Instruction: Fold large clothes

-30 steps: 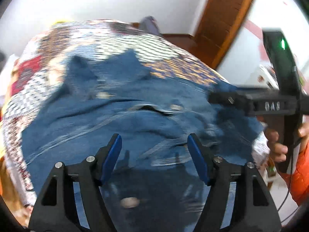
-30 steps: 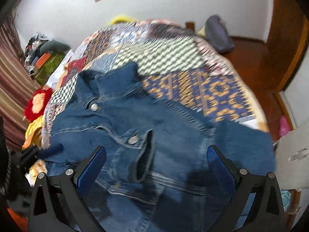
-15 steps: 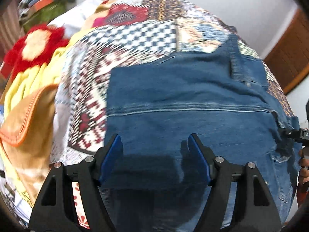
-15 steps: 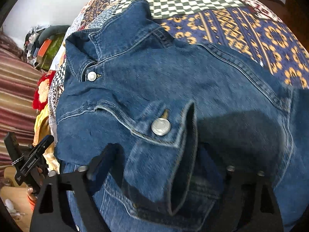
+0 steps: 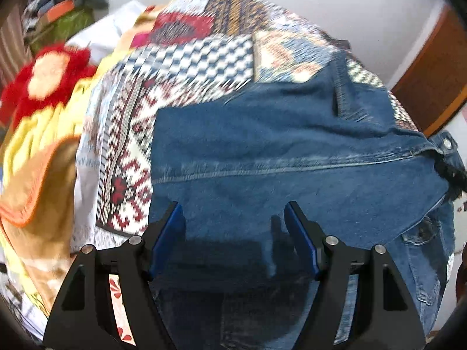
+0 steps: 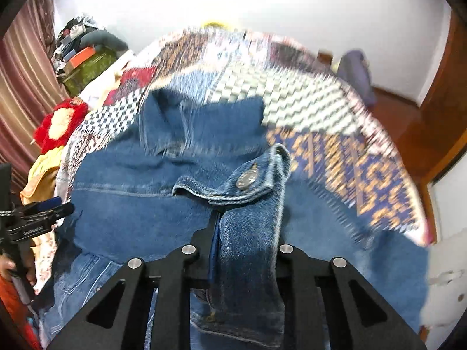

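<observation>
Gripping cuffed sleeve end of denim jacket [image 6: 163, 204], right gripper [image 6: 245, 233] has jaws closed tight on fabric; cuff with metal button [image 6: 247, 178] sticks up just past jaws. Left gripper [image 5: 233, 233] held over jacket's near edge, jaws spread wide, nothing between them, blue pads [image 5: 166, 239] showing. Jacket lies spread ahead of both jaws on patchwork quilt [image 5: 189, 58] covering bed. Red-and-yellow plush [image 5: 43, 78] left of left jaws, beyond quilt edge.

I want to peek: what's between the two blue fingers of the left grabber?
Only blue denim jacket lies under the open left gripper; nothing is pinched, seen from the left wrist view.
</observation>
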The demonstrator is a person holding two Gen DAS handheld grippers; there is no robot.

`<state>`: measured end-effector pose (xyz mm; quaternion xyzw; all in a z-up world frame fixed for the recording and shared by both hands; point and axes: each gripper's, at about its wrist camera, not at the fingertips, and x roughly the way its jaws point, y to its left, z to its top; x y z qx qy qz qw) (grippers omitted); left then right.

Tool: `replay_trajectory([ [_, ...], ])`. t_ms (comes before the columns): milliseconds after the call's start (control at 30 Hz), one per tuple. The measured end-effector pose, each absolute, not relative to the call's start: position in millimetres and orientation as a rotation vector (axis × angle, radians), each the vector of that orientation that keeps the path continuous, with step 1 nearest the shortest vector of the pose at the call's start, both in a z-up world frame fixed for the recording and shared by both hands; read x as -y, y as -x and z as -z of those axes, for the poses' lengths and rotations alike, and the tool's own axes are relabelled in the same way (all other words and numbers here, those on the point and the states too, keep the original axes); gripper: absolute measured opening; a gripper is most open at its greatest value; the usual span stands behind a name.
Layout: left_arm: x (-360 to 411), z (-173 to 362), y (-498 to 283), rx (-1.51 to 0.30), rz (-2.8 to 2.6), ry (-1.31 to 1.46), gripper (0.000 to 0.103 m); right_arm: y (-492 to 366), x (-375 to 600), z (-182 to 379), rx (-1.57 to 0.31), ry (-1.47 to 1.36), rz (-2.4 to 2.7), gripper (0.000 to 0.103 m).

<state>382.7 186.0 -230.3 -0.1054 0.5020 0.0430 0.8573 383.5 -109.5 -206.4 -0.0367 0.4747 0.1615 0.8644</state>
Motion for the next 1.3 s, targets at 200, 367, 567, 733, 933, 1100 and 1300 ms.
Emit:
replay_trajectory([
  [200, -169, 242, -391, -1.083, -0.06, 0.184, 0.071, -384, 126, 222, -1.031, 0.136, -0.266, 0.019],
  [367, -170, 269, -392, -1.136, -0.064, 0.233, 0.072, -379, 128, 270, -1.166, 0.204, -0.255, 0.019],
  [567, -162, 271, -389, -1.125, -0.083, 0.185, 0.073, -383, 137, 281, -1.196, 0.207, -0.193, 0.046],
  [733, -157, 270, -388, -1.119, -0.105, 0.137, 0.073, -377, 155, 269, -1.137, 0.236, -0.152, 0.079],
  [933, -159, 264, -390, -1.132, -0.107, 0.153, 0.073, -350, 179, 215, -1.005, 0.143, -0.182, 0.079],
  [1100, -141, 241, -396, -1.088, -0.066, 0.12, 0.073, -335, 225, 171, -0.932, 0.058, -0.118, 0.079],
  [1300, -99, 206, -407, -1.012, 0.034, 0.098, 0.073, -319, 294, 168, -0.983, -0.084, -0.007, 0.08],
])
